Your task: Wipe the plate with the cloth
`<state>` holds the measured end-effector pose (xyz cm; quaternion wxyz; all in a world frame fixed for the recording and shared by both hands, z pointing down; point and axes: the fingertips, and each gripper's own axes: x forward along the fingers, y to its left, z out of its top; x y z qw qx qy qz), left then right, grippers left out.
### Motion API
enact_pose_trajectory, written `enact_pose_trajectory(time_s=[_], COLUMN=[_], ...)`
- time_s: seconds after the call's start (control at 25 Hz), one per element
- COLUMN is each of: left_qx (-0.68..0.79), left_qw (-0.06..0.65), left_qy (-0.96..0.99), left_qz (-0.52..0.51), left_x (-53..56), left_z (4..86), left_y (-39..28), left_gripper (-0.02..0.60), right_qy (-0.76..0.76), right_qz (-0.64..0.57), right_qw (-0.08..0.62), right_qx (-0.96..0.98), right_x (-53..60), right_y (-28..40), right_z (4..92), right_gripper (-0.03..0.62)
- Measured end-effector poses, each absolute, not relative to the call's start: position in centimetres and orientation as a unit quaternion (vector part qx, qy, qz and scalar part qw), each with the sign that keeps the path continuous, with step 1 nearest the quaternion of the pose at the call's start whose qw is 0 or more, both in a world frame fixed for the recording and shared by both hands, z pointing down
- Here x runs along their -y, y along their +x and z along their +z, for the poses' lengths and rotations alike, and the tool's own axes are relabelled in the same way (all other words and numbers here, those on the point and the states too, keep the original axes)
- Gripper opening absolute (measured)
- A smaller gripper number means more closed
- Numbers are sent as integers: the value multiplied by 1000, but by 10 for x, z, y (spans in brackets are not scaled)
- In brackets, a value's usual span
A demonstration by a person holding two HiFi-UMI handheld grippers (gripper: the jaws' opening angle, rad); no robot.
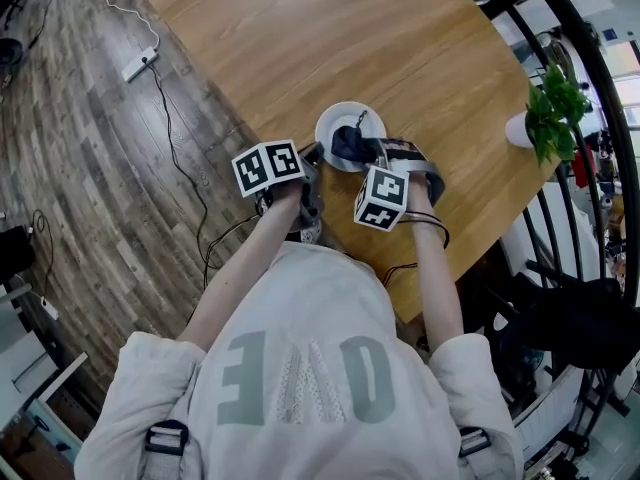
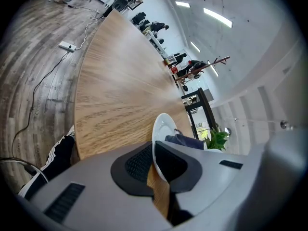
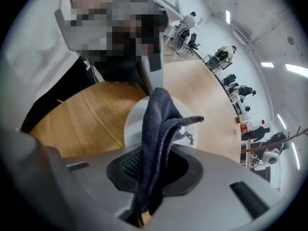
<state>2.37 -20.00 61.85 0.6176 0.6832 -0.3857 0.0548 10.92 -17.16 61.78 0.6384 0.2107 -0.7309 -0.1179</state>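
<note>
A small white plate (image 1: pixel 345 118) sits on the round wooden table (image 1: pixel 300 38), near its front edge. My left gripper (image 1: pixel 316 154) is shut on the plate's left rim; in the left gripper view the thin rim (image 2: pixel 159 129) runs in between the two pads (image 2: pixel 139 163). My right gripper (image 1: pixel 378 151) is shut on a dark blue-grey cloth (image 1: pixel 352 144) and holds it over the plate. In the right gripper view the cloth (image 3: pixel 156 124) hangs bunched out of the jaws over the plate (image 3: pixel 132 126). The cloth (image 2: pixel 185 141) also shows beyond the rim in the left gripper view.
A potted green plant (image 1: pixel 548 118) stands at the table's right edge. A black curved railing (image 1: pixel 590 78) runs past the table on the right. On the wooden floor to the left lie a power strip (image 1: pixel 138 65) and cables (image 1: pixel 180 158).
</note>
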Motion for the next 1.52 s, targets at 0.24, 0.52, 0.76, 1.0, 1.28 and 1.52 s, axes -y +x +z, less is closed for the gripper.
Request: enact_pose_trajectory(time_s=[0.24, 0.52, 0.76, 1.0, 1.28, 1.52], left_qx=[388, 387, 380, 367, 359, 359], left_qw=[616, 618, 616, 617, 623, 626], left_qy=[683, 682, 687, 693, 691, 689], left_qz=[55, 54, 61, 69, 73, 69], left_x=[201, 200, 201, 198, 198, 198], left_z=[618, 618, 617, 617, 617, 617], left_y=[24, 24, 27, 34, 32, 33], left_gripper=[26, 26, 26, 26, 26, 26], right_qy=[188, 202, 326, 330, 313, 291], right_qz=[-121, -120, -123, -113, -139, -140], right_qw=[633, 629, 595, 604, 624, 627], right_qx=[741, 741, 724, 716, 702, 709], right_x=[130, 127, 203, 247, 255, 245], right_y=[91, 86, 102, 113, 107, 101], right_z=[614, 607, 579, 596, 610, 613], right_gripper=[60, 60, 60, 60, 60, 60])
